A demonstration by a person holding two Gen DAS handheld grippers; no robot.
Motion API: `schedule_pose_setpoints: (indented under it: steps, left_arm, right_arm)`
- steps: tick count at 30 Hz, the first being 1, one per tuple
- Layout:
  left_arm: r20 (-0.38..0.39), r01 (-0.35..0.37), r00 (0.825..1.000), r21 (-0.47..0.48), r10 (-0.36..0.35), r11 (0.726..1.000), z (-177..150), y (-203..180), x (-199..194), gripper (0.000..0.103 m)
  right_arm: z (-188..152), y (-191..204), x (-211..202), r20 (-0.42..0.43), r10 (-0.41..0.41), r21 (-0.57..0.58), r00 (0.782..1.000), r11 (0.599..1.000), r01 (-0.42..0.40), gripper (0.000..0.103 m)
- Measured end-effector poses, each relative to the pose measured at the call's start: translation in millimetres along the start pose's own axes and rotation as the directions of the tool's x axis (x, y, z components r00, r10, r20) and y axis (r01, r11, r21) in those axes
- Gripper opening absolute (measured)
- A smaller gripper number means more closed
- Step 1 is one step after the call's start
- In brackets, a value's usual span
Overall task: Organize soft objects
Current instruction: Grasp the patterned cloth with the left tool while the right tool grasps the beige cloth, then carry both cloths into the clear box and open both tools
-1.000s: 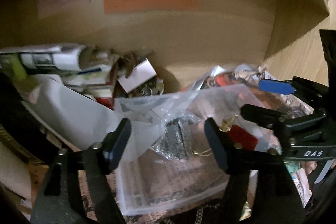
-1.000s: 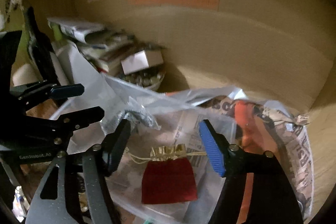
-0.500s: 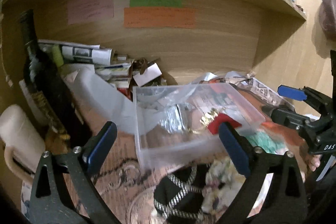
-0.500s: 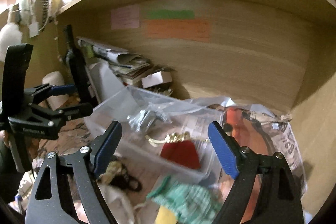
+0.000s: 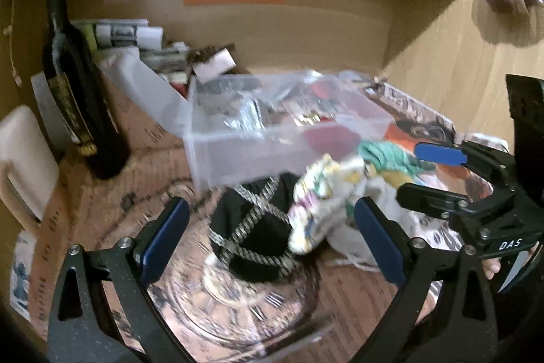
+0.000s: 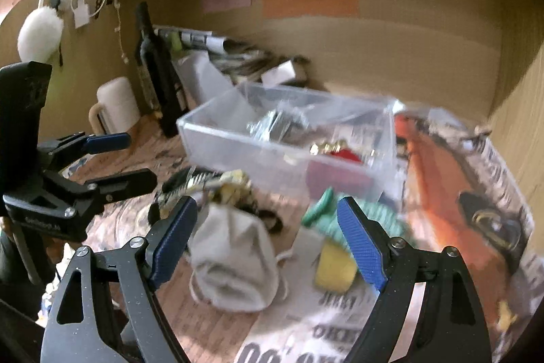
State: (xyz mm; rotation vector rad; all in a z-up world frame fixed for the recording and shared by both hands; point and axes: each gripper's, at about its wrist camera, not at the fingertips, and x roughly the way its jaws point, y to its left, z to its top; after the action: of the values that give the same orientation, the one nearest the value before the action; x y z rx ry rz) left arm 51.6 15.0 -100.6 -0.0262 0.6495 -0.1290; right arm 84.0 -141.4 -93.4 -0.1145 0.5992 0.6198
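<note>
A clear plastic box stands on the desk with a silver pouch and a red pouch inside. In front of it lie a black rope-tied pouch, a floral cloth, a grey drawstring bag, a green knit piece and a yellow piece. My left gripper is open and empty above the black pouch. My right gripper is open and empty above the grey bag.
A dark bottle and a white mug stand at the left. Rolled papers and a small white box lie at the back. Newspaper covers the right side. Shelf walls close in the back and right.
Both grippers have pulled back from inside the clear box toward the front of the desk. The pouches in front of the box have come into view.
</note>
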Motion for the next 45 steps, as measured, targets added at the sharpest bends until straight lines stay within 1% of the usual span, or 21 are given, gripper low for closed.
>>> schedule_pose_setpoints:
  steps: [3,5,6,7,9,11,12,13,14,15,16,18,20,21,23,24,27,32,38,41,45]
  left_arm:
    - [-0.018,0.017,1.0,0.004,-0.017,1.0,-8,-6,6,0.097]
    - [-0.028,0.036,0.999,0.002,-0.036,0.999,-11,-8,11,0.084]
    - [-0.038,0.048,0.998,0.002,-0.048,0.999,-11,-9,14,0.08]
    - [-0.043,0.056,0.998,-0.001,-0.056,0.998,-11,-10,16,0.074]
    - [-0.049,0.068,0.997,-0.011,-0.068,0.998,-11,-10,22,0.068]
    - [-0.051,0.08,0.995,-0.018,-0.081,0.997,-10,-9,27,0.059]
    - [-0.05,0.094,0.994,-0.024,-0.095,0.995,-10,-8,30,0.056]
    - [-0.052,0.104,0.993,-0.032,-0.106,0.994,-9,-8,32,0.05]
    - [-0.053,0.116,0.992,-0.04,-0.118,0.992,-8,-7,34,0.046]
    - [-0.055,0.127,0.99,-0.047,-0.13,0.991,-8,-7,37,0.043]
    - [-0.055,0.133,0.989,-0.05,-0.136,0.99,-8,-7,39,0.04]
    - [-0.055,0.142,0.988,-0.051,-0.144,0.989,-7,-8,41,0.033]
    - [-0.055,0.153,0.986,-0.05,-0.156,0.987,-8,-9,42,0.026]
    - [-0.051,0.151,0.987,-0.046,-0.153,0.987,-8,-9,41,0.024]
    - [-0.039,0.135,0.99,-0.031,-0.136,0.99,-7,-11,37,0.017]
    - [-0.03,0.133,0.991,-0.029,-0.133,0.991,-6,-10,34,0.016]
    - [0.001,0.13,0.991,-0.031,-0.13,0.991,-4,-8,24,0.013]
    - [0.053,0.126,0.991,-0.03,-0.125,0.992,6,-6,7,0.011]
    - [0.156,0.109,0.982,-0.015,-0.105,0.994,23,-7,-16,0.009]
    - [0.19,0.097,0.977,-0.007,-0.094,0.995,34,-6,-22,0.009]
    - [0.232,0.077,0.97,-0.006,-0.074,0.997,50,-3,-28,0.009]
  right_arm:
    - [-12,1,6,-0.031,0.021,0.027,0.999,0.999,-0.021,0.083]
    - [-20,0,11,-0.055,0.037,0.046,0.998,0.998,-0.034,0.082]
    - [-23,1,13,-0.064,0.041,0.051,0.997,0.998,-0.037,0.082]
    - [-26,1,16,-0.075,0.046,0.057,0.996,0.997,-0.042,0.082]
    - [-30,1,19,-0.084,0.055,0.062,0.995,0.997,-0.05,0.082]
    - [-32,2,20,-0.086,0.065,0.064,0.994,0.996,-0.059,0.082]
    - [-33,2,21,-0.087,0.071,0.062,0.994,0.996,-0.066,0.078]
    - [-33,3,23,-0.09,0.075,0.059,0.993,0.996,-0.07,0.075]
    - [-34,4,25,-0.095,0.082,0.053,0.992,0.996,-0.077,0.069]
    - [-35,5,28,-0.104,0.089,0.048,0.991,0.995,-0.084,0.061]
    - [-35,6,31,-0.112,0.093,0.045,0.989,0.995,-0.088,0.058]
    - [-38,8,37,-0.125,0.101,0.044,0.987,0.994,-0.096,0.048]
    - [-39,8,39,-0.122,0.096,0.042,0.988,0.995,-0.091,0.043]
    - [-39,7,38,-0.116,0.095,0.047,0.989,0.995,-0.091,0.037]
    - [-39,6,36,-0.109,0.098,0.053,0.989,0.994,-0.092,0.031]
    - [-39,5,34,-0.105,0.095,0.054,0.99,0.994,-0.09,0.027]
    - [-36,2,30,-0.09,0.091,0.065,0.992,0.994,-0.085,0.023]
    - [-28,-1,17,-0.042,0.093,0.075,0.995,0.993,-0.089,0.022]
    - [-10,-3,-4,0.044,0.074,0.072,0.996,0.994,-0.077,0.022]
    - [1,-6,-14,0.094,0.062,0.08,0.994,0.994,-0.069,0.022]
    - [19,-11,-24,0.163,0.058,0.089,0.985,0.993,-0.073,0.022]
